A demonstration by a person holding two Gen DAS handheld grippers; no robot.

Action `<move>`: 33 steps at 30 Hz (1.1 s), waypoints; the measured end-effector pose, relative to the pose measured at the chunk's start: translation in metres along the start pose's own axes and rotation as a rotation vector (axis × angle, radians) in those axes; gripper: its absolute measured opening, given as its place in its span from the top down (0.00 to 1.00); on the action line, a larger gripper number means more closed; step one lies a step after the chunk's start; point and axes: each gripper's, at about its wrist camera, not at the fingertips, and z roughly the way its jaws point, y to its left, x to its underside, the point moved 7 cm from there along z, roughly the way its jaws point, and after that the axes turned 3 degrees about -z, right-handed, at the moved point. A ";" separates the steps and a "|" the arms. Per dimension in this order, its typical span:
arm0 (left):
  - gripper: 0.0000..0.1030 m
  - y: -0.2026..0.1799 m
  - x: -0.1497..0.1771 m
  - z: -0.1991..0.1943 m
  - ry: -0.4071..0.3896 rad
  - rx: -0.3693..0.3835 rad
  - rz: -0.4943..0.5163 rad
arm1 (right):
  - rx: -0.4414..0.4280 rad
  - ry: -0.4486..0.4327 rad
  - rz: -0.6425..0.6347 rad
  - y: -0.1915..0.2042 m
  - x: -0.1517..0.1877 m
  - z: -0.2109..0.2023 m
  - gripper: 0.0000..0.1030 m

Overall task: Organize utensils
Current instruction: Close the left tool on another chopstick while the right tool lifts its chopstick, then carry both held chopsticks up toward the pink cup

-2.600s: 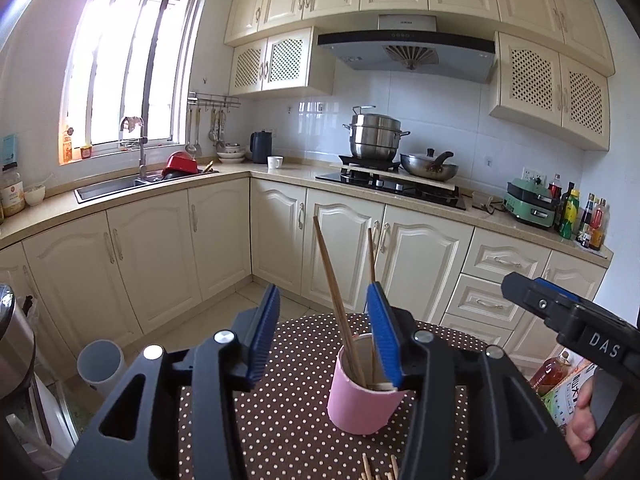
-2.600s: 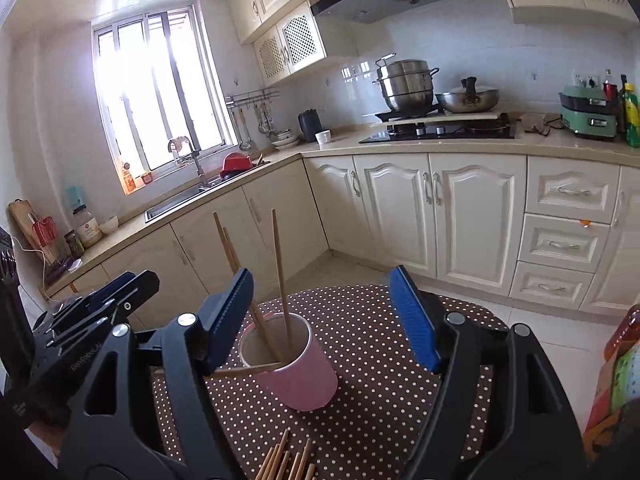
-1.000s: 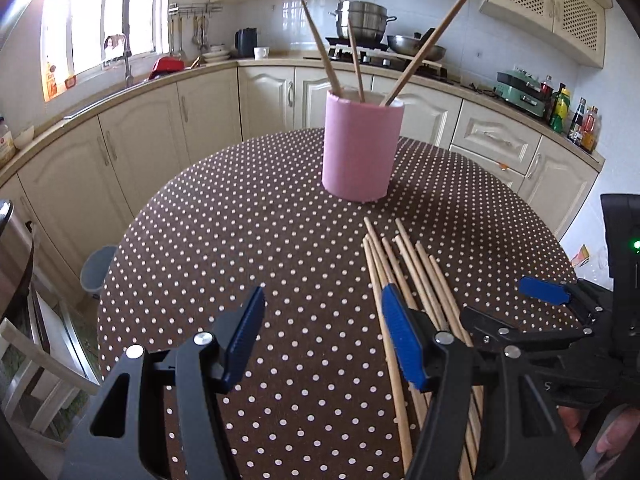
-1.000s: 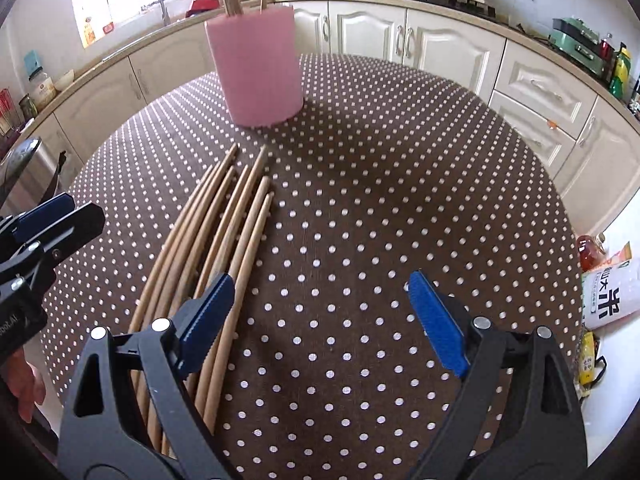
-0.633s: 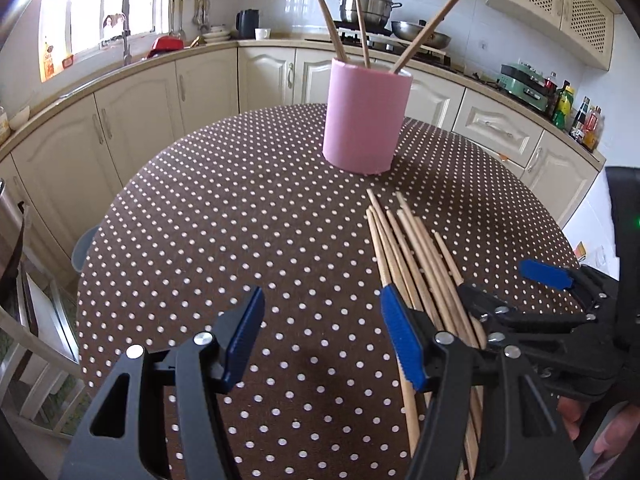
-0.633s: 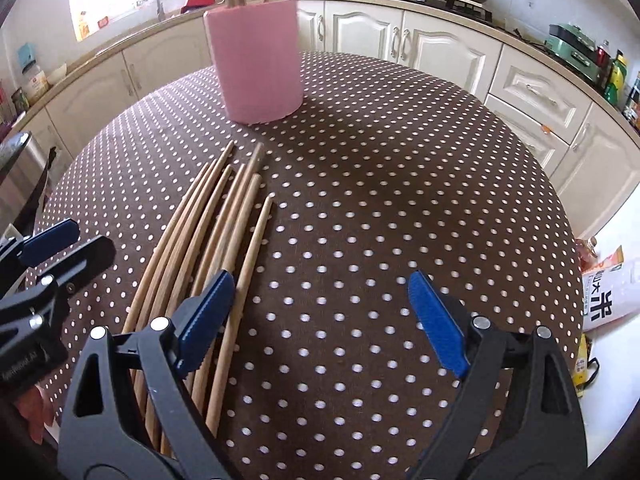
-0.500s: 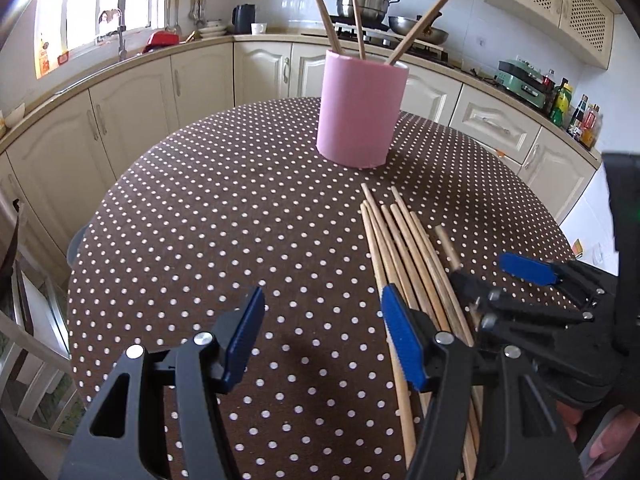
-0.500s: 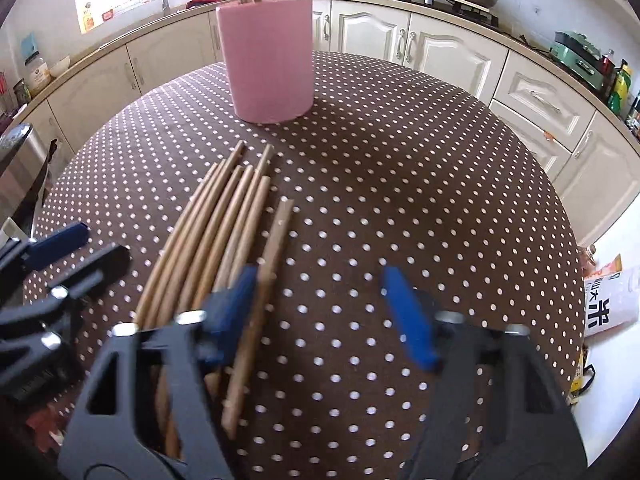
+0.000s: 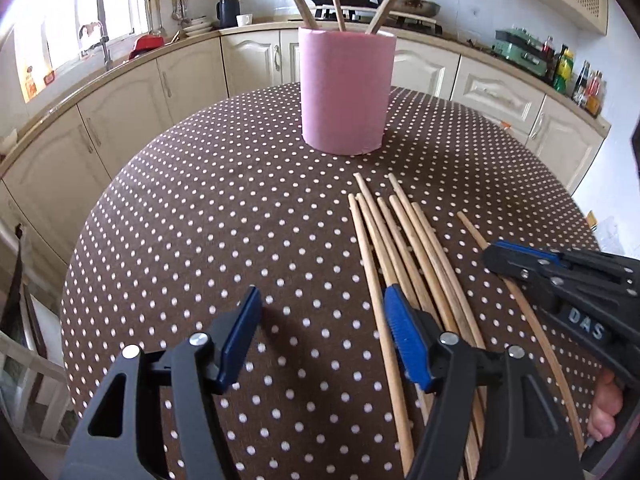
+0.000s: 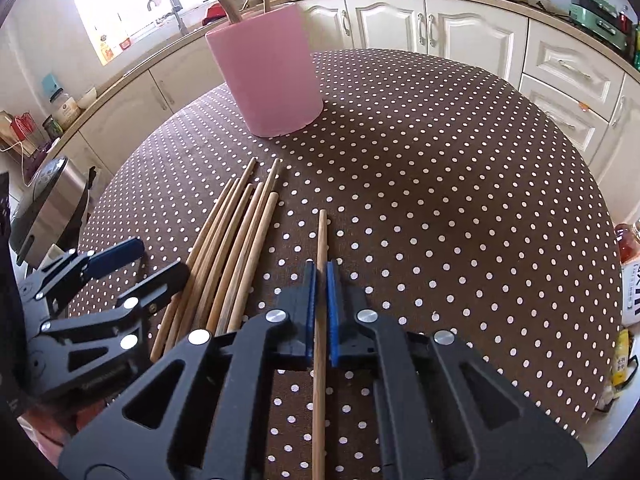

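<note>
Bright daylight from the blown-out window (image 10: 132, 12), soft shadows on the polka-dot tablecloth (image 9: 240, 220), strong fisheye bending, dark vignetted corners, sharp focus.

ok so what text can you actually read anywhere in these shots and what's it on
"DAS": raised letters on the black body of the right claw, seen in the left wrist view.
Packet at the right edge of the right wrist view: dark print, cut off, unreadable.
Bottles on the counter: labels too small.
Jar near the window: label blurred.
</note>
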 end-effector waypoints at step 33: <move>0.94 0.017 -0.065 -0.078 -0.319 0.118 -0.107 | -0.037 -0.198 0.054 0.002 -0.061 -0.082 0.94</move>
